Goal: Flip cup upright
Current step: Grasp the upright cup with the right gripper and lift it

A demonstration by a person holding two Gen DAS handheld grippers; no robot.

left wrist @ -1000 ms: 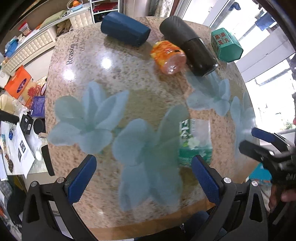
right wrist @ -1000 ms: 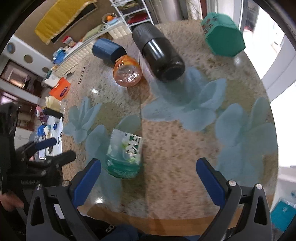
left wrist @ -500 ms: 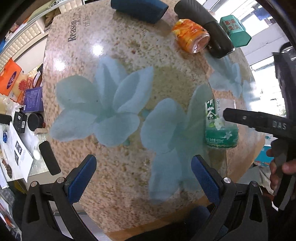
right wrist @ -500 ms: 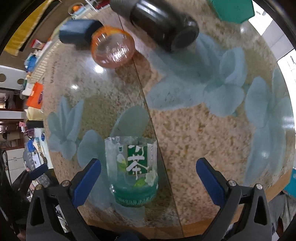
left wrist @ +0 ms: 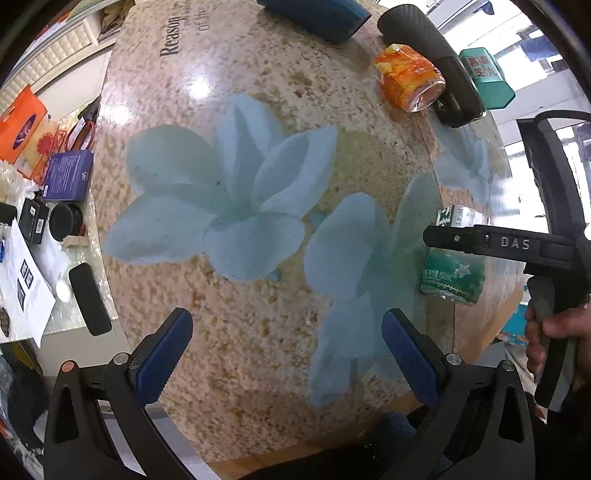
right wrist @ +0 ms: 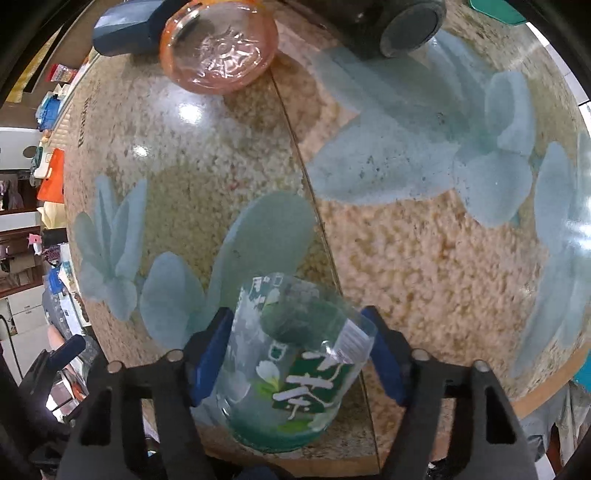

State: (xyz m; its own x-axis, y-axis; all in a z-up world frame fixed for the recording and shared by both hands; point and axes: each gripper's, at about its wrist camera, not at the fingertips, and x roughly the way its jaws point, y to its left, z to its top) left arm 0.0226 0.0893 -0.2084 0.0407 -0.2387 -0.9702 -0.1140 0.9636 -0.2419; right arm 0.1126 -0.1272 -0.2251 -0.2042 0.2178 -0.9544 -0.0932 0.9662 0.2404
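Observation:
A clear plastic cup with a green tea label (right wrist: 295, 363) lies on its side near the table's front edge, its open mouth toward the table's middle. My right gripper (right wrist: 297, 354) is closed around it, a blue pad on each side. In the left wrist view the cup (left wrist: 452, 275) shows at the right, under the right gripper's black finger (left wrist: 480, 242). My left gripper (left wrist: 284, 354) is open and empty, above the flower-patterned table (left wrist: 229, 206), well left of the cup.
At the far side lie an orange cup (left wrist: 410, 79), a black tumbler (left wrist: 439, 66), a dark blue cup (left wrist: 317, 14) and a green hexagonal box (left wrist: 485, 77). A side counter with boxes and papers (left wrist: 48, 192) is at the left.
My right gripper moved down onto the green-label cup and its jaws closed around it. The left gripper drifted left and closer to the table, staying open.

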